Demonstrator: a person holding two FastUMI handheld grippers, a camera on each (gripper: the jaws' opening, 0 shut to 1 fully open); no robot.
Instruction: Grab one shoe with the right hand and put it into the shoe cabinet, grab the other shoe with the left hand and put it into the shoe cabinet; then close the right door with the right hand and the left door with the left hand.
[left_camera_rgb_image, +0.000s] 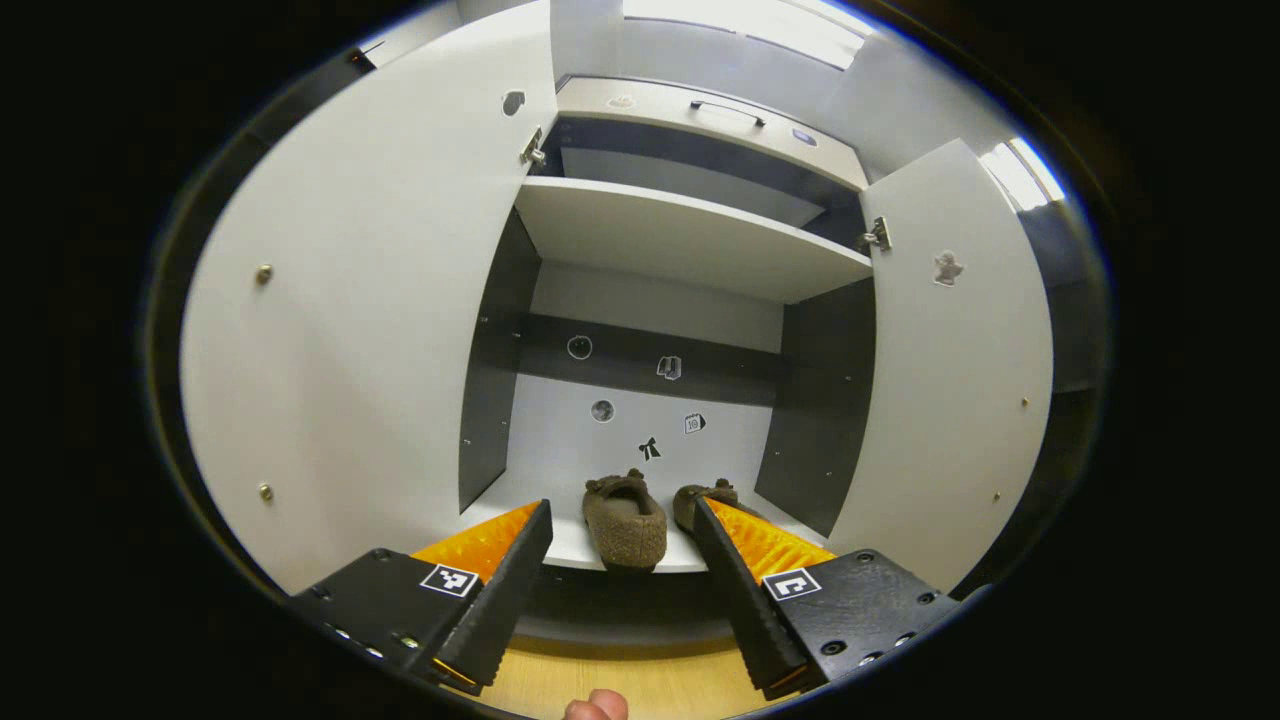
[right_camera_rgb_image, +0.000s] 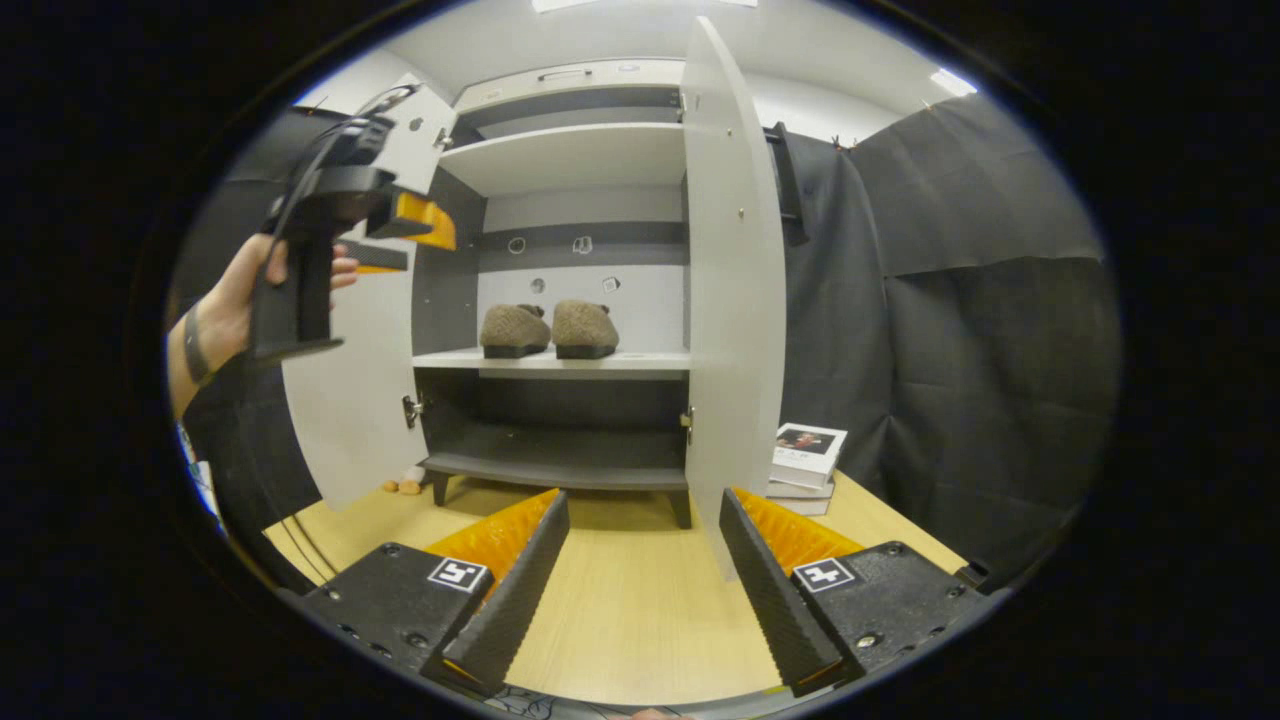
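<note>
Both brown slippers (right_camera_rgb_image: 548, 329) sit side by side on the shoe cabinet's middle shelf (right_camera_rgb_image: 640, 361), toes inward. Both doors stand wide. My left claw (left_camera_rgb_image: 622, 545) is spread, empty, facing that shelf; my right claw (right_camera_rgb_image: 645, 535) is spread too, farther back from the cabinet.

The left gripper view looks straight into the open white shoe cabinet with grey inner walls (left_camera_rgb_image: 500, 330) from close up, tilted a little upward. Its two doors spread wide at both sides, and the two brown fuzzy shoes (left_camera_rgb_image: 625, 520) sit just past the left gripper (left_camera_rgb_image: 620, 565).

The right gripper view looks from farther back and more to the right, facing the same cabinet (right_camera_rgb_image: 560, 150) a bit from the side. The right gripper (right_camera_rgb_image: 645, 560) hangs above the light wooden floor (right_camera_rgb_image: 640, 610). Both views share the shoes (right_camera_rgb_image: 548, 328) on the white shelf (right_camera_rgb_image: 550, 362). This far view also catches the left gripper (right_camera_rgb_image: 400, 235), held up high by a hand (right_camera_rgb_image: 235, 300).
</note>
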